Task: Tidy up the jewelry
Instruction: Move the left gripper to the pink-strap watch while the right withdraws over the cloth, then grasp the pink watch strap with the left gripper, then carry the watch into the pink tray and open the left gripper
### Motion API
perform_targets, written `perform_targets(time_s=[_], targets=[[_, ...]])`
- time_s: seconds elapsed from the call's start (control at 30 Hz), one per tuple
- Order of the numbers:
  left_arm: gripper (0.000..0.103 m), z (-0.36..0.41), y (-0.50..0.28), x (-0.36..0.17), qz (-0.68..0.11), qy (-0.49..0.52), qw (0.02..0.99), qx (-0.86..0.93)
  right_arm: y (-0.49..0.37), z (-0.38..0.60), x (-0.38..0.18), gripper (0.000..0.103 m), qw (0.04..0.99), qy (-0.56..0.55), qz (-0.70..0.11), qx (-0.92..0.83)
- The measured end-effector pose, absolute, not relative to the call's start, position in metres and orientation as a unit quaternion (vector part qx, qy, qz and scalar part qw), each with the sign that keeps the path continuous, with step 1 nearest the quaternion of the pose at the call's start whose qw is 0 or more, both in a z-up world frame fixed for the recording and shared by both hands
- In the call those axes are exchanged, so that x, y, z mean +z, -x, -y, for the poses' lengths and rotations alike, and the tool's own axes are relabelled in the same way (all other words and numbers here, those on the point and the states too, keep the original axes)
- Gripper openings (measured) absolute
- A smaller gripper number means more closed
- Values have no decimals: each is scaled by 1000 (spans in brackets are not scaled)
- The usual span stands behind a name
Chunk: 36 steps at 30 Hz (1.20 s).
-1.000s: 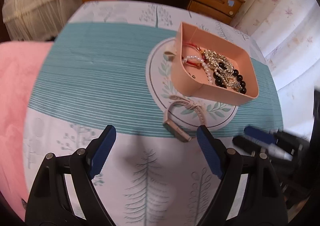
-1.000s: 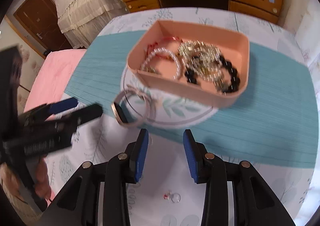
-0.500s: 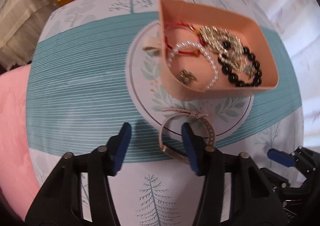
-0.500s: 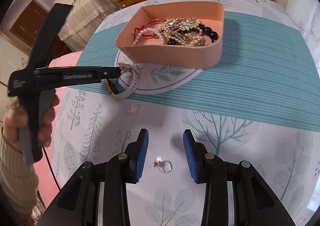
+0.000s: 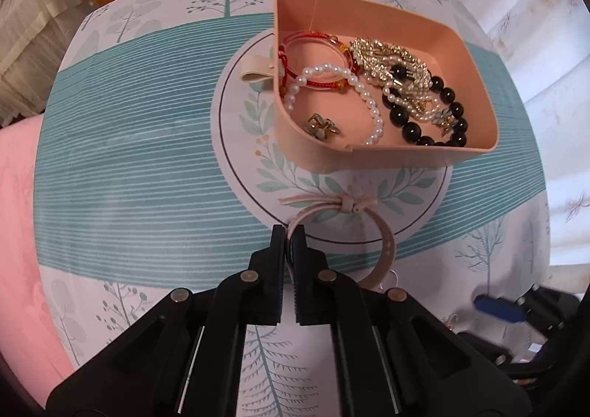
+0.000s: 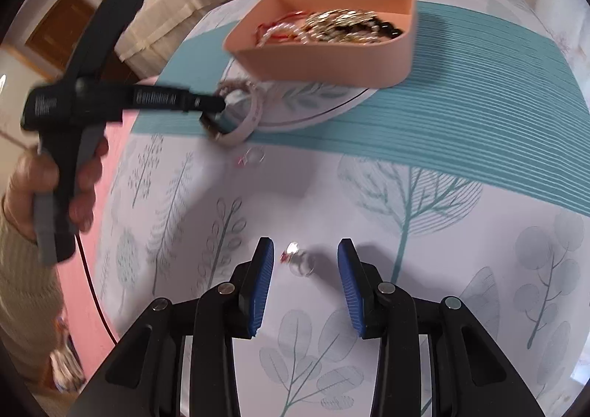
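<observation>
The pink tray (image 5: 475,59) stands well ahead of the left gripper's (image 5: 289,232) fingertips, on the round leaf motif of the printed tablecloth (image 5: 129,158). It already holds most of the jewelry: a black bead bracelet (image 5: 438,110), a pearl bracelet (image 5: 365,96), a red cord bracelet (image 5: 309,44), a gold chain cluster (image 5: 387,55) and a small pair of earrings (image 5: 320,127). That share of the sorting looks done.

Three pieces are still outside the tray. The largest is a pale pink watch (image 5: 368,232), lying just short of the tray's near wall. The left gripper's jaws have come together on the near-left part of its strap, with the band pinched between the tips and the rest of the loop curving off to the right of the fingers. In the right wrist view the same grip shows from the side, the watch (image 6: 243,121) at the tip of the hand-held tool. It has not left the cloth as far as I can tell, so the lift and the carry into the tray remain.

A small clear ring (image 6: 254,158) lies on the cloth just beside the watch, on the near side.

The right gripper (image 6: 305,256) hovers partly open, holding nothing. A second small ring with a red speck (image 6: 300,262) lies on the cloth between its fingertips, slightly nearer the left one, so it looks like that gripper's next pick.
</observation>
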<state>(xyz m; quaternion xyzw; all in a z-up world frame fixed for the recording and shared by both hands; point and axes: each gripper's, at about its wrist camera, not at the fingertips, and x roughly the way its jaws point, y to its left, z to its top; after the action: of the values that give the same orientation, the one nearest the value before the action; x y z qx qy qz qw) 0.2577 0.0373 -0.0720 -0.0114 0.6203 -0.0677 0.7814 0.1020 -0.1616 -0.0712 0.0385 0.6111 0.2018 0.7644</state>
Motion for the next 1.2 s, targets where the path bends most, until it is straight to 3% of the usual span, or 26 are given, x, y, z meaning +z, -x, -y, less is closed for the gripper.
perform_targets(time_s=[0.23, 0.6, 0.9, 1.2], targets=[[2, -41, -228, -58, -608, 23, 789, -86, -75, 139, -73, 32, 775, 23, -586, 234], [2, -30, -215, -41, -598, 20, 794, -110, -76, 127, -80, 9, 797, 68, -560, 213], [2, -23, -218, -26, -588, 15, 799, -122, -76, 128, -70, 6, 810, 59, -541, 218], [2, -9, -239, 15, -559, 7, 818, -133, -110, 155, -19, 6, 835, -11, -504, 223]])
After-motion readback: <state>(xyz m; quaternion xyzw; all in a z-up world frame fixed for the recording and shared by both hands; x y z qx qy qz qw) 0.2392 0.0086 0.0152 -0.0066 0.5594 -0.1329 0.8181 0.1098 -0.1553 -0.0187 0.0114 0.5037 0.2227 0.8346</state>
